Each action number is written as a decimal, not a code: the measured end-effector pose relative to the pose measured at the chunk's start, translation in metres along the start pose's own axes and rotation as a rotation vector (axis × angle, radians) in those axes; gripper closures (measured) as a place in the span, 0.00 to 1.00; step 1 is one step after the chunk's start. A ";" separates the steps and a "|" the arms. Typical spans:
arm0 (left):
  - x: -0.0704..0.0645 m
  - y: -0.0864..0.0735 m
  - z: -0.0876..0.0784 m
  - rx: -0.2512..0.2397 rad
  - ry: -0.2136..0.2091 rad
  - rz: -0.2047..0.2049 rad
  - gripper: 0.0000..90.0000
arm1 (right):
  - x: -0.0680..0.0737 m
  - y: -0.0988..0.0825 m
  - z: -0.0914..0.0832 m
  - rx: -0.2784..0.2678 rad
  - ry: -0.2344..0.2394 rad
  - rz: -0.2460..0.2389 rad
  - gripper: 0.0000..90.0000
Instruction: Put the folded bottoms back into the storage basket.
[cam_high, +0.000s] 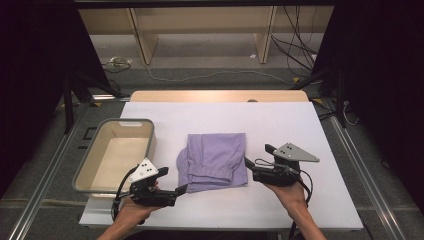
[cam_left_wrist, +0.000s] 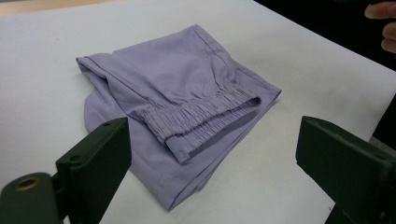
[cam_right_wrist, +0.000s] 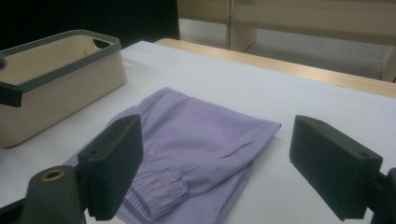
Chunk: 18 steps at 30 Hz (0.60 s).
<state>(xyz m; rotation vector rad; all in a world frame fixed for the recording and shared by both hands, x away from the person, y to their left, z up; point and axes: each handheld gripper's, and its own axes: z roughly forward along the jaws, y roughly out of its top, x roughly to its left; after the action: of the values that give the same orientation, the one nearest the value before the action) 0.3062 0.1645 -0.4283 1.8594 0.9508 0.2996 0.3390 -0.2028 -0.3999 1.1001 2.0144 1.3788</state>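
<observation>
Folded lilac cloth garment (cam_high: 215, 161) with a gathered elastic waistband (cam_left_wrist: 205, 116), lying flat on the white surface (cam_high: 280, 120) between both tongs. Left tongs (cam_high: 181, 190) spread wide, just short of its near corner, gripping nothing. Right tongs (cam_high: 248, 163) likewise spread, close beside its other edge. Beyond the left tongs, a beige rectangular bin (cam_high: 116, 155) with grey rim.

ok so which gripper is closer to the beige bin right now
Left. The left gripper sits just off the bin's near right corner, beside the purple garment; the right gripper is across the garment, farther away.
</observation>
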 end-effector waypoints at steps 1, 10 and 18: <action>0.000 0.000 0.002 0.011 0.001 -0.005 0.12 | 0.000 0.000 0.000 0.000 0.000 0.000 0.21; 0.001 -0.002 0.015 0.079 0.031 -0.034 0.12 | -0.007 0.003 0.016 0.030 -0.002 -0.003 0.22; 0.003 -0.003 0.020 0.116 0.043 -0.080 0.12 | -0.013 0.005 0.024 0.040 -0.011 -0.001 0.22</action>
<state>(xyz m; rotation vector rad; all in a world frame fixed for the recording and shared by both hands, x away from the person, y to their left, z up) 0.3186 0.1538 -0.4412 1.9210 1.0885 0.2411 0.3654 -0.1992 -0.4054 1.1213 2.0426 1.3342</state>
